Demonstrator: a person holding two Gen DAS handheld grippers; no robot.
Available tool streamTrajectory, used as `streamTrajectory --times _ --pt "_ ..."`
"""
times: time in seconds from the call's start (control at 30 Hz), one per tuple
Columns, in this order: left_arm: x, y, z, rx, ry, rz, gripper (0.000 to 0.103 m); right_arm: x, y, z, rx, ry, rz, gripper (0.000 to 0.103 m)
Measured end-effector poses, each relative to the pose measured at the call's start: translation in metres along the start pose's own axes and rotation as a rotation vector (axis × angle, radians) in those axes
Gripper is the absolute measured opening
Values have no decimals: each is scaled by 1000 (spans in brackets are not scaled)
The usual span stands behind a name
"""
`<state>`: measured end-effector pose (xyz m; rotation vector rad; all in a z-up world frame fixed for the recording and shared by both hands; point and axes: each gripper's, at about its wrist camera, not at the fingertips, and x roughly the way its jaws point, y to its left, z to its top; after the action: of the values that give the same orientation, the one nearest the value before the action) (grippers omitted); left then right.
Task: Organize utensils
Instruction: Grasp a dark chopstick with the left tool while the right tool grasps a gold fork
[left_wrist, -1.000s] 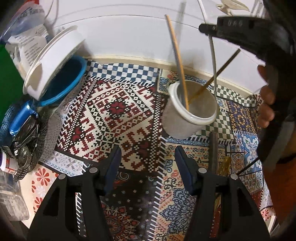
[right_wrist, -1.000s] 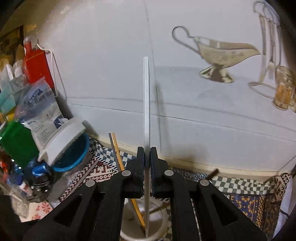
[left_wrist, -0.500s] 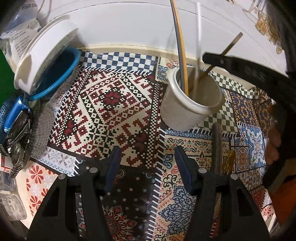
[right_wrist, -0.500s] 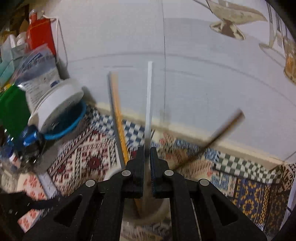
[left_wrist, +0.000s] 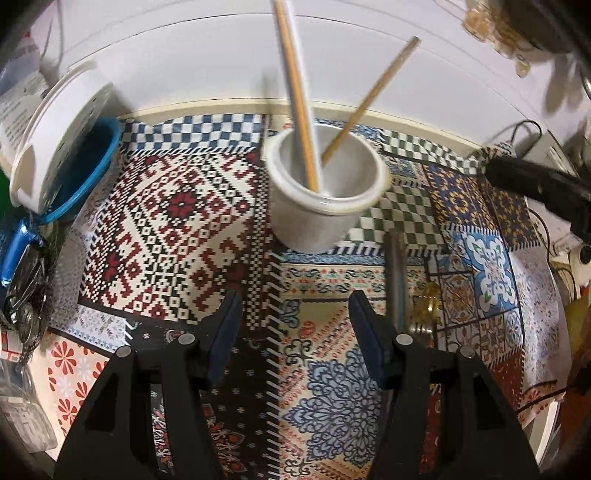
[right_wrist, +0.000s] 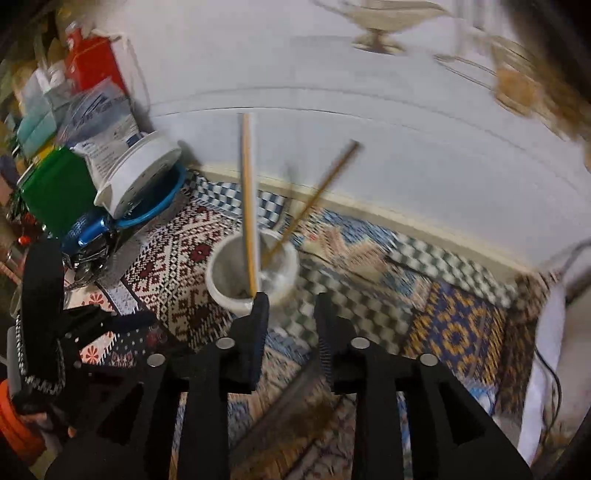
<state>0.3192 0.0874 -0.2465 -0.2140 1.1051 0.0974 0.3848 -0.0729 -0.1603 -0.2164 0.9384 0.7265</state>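
Observation:
A white ceramic cup (left_wrist: 325, 195) stands on the patterned cloth near the wall and holds several chopsticks (left_wrist: 295, 85), one leaning right (left_wrist: 369, 99). It also shows in the right wrist view (right_wrist: 251, 273). My left gripper (left_wrist: 293, 325) is open and empty, a short way in front of the cup. My right gripper (right_wrist: 291, 310) is open and empty, just right of and behind the cup. A dark utensil (left_wrist: 397, 273) lies on the cloth right of the left gripper. It shows blurred under the right gripper (right_wrist: 295, 402).
A white lid (left_wrist: 55, 136) leans on a blue bowl (left_wrist: 88, 173) at the left, beside a mesh basket of metal items (left_wrist: 26, 280). A green box (right_wrist: 55, 188) and packets stand behind. The white wall (left_wrist: 184, 55) runs close behind the cup.
My right gripper opened and let go of the white chopstick into the cup, then drew back to the right and lower. My left gripper stayed open, with the cup now more centred.

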Motion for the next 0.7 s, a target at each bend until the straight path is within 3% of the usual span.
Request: streamTrajectory --times 0.1,0.27,0.47,0.7 --pt "3 -8 -2 14 13 -26 59 1 -15 -18 37 31 -43 36" --pt "17 -22 -7 45 52 -43 59 28 -27 -57 88 150 -77 36" --pt "38 -34 -13 80 100 -49 59 62 -14 -103 125 275 -37 36" --pt "52 -41 -15 100 130 -37 59 82 5 -118 139 308 -23 37"
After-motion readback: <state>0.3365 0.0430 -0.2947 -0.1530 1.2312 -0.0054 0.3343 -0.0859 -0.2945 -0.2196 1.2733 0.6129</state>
